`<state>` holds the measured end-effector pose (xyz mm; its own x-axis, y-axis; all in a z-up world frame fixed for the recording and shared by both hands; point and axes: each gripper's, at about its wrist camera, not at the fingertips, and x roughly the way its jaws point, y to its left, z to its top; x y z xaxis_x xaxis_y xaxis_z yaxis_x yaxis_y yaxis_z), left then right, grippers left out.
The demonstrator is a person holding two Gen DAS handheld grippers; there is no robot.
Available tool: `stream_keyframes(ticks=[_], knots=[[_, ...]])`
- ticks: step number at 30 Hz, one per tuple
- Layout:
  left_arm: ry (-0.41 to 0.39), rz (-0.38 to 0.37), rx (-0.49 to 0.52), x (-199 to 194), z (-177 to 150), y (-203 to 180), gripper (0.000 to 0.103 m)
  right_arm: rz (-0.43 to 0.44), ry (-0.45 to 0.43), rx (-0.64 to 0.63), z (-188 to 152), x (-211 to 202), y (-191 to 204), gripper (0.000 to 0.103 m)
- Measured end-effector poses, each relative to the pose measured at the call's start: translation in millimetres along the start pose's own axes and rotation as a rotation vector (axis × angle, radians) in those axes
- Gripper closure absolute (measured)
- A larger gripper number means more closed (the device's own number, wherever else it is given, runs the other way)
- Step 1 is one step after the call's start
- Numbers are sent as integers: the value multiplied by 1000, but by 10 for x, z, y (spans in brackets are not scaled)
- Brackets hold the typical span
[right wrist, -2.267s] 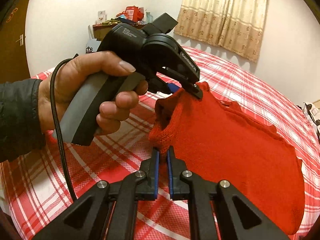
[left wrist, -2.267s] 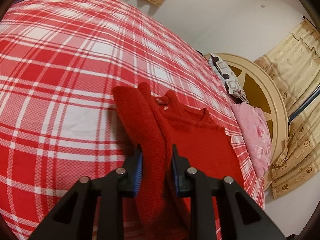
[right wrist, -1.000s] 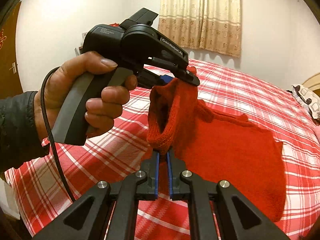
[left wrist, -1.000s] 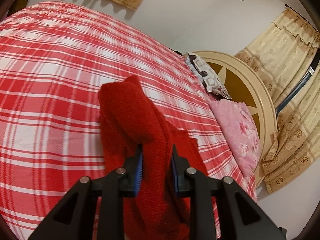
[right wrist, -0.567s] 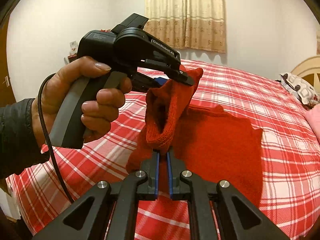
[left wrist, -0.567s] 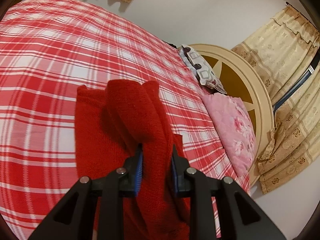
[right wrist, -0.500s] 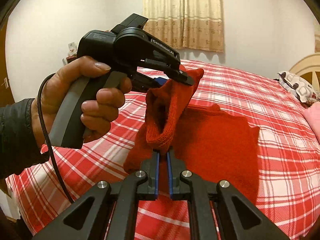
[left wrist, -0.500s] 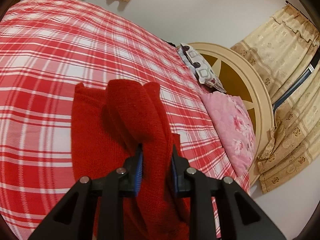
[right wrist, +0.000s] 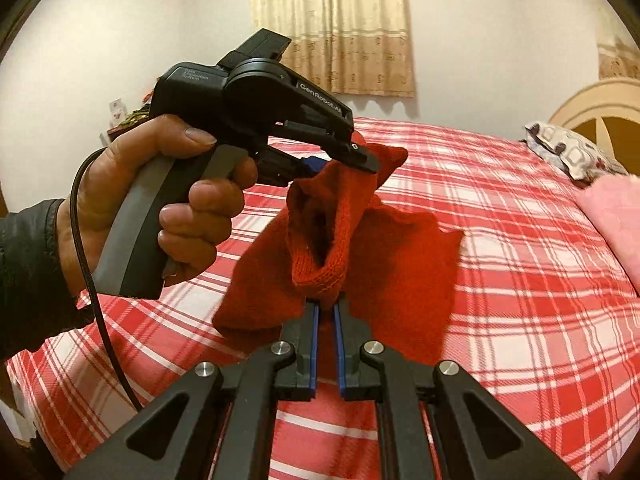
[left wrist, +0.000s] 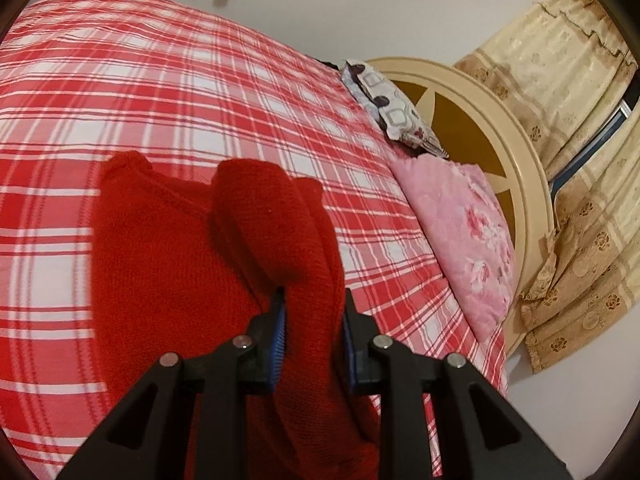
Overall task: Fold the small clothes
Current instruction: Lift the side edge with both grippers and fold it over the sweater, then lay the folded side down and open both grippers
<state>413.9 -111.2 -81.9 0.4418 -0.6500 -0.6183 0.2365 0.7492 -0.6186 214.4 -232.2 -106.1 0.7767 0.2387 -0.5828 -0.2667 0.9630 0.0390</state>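
You are holding a red knit sweater [left wrist: 168, 264] up over the bed [left wrist: 168, 92], both tongs clamped on it. Left tongs [left wrist: 313, 320] are gripping a thick bunched fold of the sweater between the blue pads, so they are standing partly apart with knit filling the gap. In the right wrist view, the left tongs [right wrist: 352, 160] are sitting above the sweater [right wrist: 400, 280], pinching a raised corner, and your left hand [right wrist: 160, 196] is wrapping the grey handle with a black cable trailing down from it. Right tongs [right wrist: 325, 312] are squeezed nearly shut on a ribbed edge of the sweater, low and close to the camera. Between the two grips the knit is hanging as an open tube, looks like a sleeve or cuff, can't tell which. The rest of the sweater is lying flat on the bed's red-and-white plaid cover, spreading away from the tongs. Beyond the sweater, at the head of the bed, a pink floral pillow [left wrist: 468, 236] and a patterned pillow [left wrist: 394, 112] are lying against a round cream headboard [left wrist: 504, 132]. Beige curtains [right wrist: 332, 28] are hanging on the wall behind the bed.
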Motion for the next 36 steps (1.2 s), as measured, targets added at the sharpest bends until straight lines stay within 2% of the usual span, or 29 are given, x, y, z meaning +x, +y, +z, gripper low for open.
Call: stream_keyframes(ticks=[5, 23, 26, 28, 30, 32, 34, 35, 36], knots=[[36, 20, 17, 199, -64, -71, 78, 4, 32, 63, -75, 23, -208, 97], [112, 132, 145, 590, -183, -406, 77, 22, 88, 152, -257, 69, -525, 97], [119, 130, 159, 561, -205, -445, 71, 19, 100, 166, -288, 99, -594, 97], [118, 95, 169, 470, -217, -451, 70, 10, 103, 164, -307, 99, -619, 97], [78, 109, 204, 319, -240, -462, 67, 5, 107, 172, -314, 102, -667, 97], [21, 134, 242, 88, -318, -397, 59, 23, 111, 194, -325, 104, -733, 97], [-18, 205, 289, -63, -414, -309, 44, 53, 103, 219, -343, 81, -789, 95], [-47, 280, 331, -163, -517, -235, 41, 63, 99, 234, -357, 69, -818, 93], [-58, 323, 363, -208, -581, -187, 40, 54, 91, 247, -366, 52, -845, 84]])
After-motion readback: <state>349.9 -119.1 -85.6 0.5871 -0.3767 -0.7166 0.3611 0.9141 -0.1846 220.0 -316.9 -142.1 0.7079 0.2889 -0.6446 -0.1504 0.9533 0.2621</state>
